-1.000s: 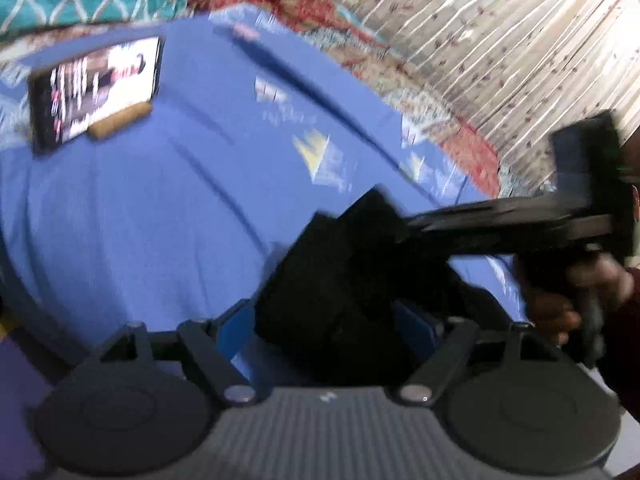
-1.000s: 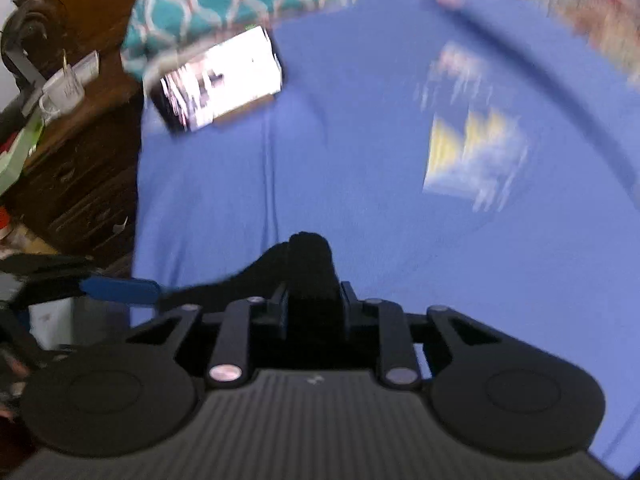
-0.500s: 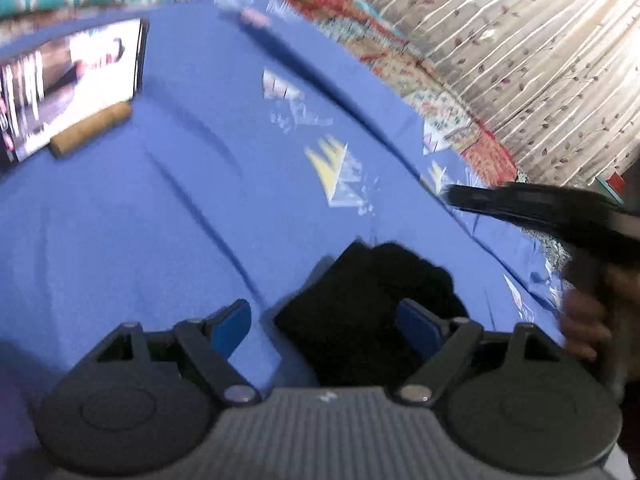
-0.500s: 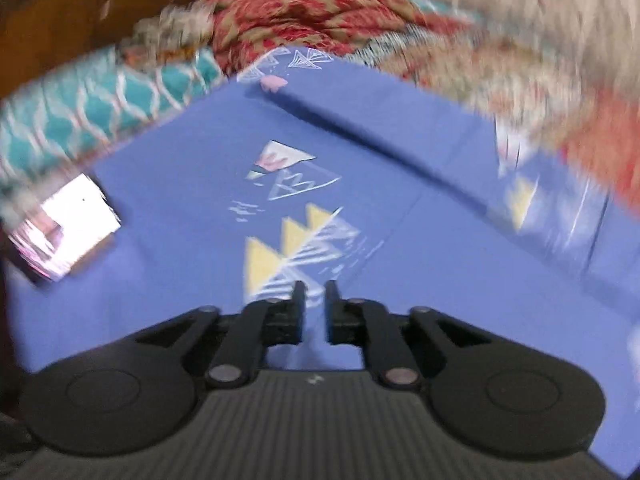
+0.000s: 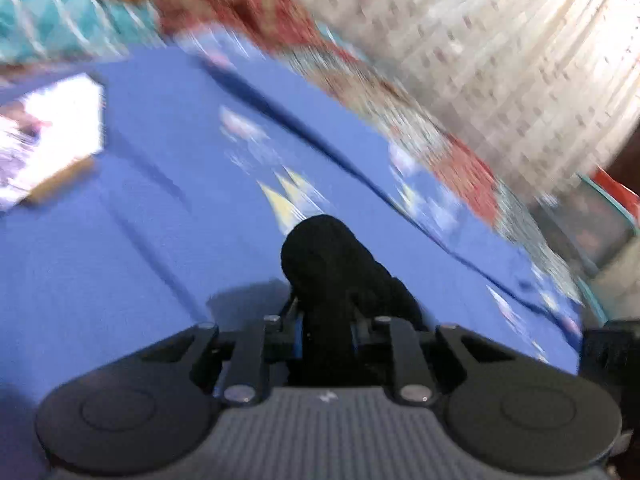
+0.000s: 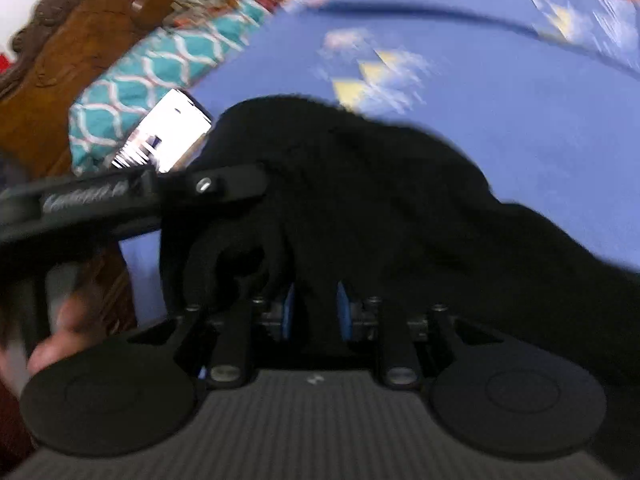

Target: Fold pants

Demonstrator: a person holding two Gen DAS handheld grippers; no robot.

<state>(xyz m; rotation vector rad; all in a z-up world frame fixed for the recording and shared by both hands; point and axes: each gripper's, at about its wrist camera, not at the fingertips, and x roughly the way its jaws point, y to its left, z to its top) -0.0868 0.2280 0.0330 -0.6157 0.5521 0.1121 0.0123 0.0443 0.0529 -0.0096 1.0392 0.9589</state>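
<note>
Tongs, left point(image 5: 326, 320): jaws narrow, having just closed, clamped on a bunched fold of the black pants point(image 5: 332, 264), low centre of the left wrist view. The fabric rises from between the fingers as a rounded dark lump over the blue bedsheet point(image 5: 140, 240).

Tongs, right point(image 6: 314, 312): jaws narrow, blue pads point(image 6: 287, 312) pressing on a strip of the same black pants point(image 6: 380, 184), low centre of the right wrist view. From here the cloth spreads up and to the right as a broad crumpled mass across the middle of the frame, lying over the sheet.

Left tongs, second sighting point(image 6: 264, 184): reaching in from the left edge of the right wrist view, tips buried in the pants; a person's hand point(image 6: 60, 328) on the handle at lower left, blurred.

Bedsheet: blue, printed with yellow and white triangles point(image 5: 288, 196), one long crease running diagonally.

Phone point(image 5: 48, 136): lit screen, propped at the left edge of the left wrist view; contents too blurred to read.

Teal patterned pillow point(image 6: 160, 68): upper left, beside a carved wooden headboard point(image 6: 80, 32).

Red patterned blanket point(image 5: 240, 8): top centre.

Pale curtain point(image 5: 500, 40): upper right, heavily blurred.
</note>
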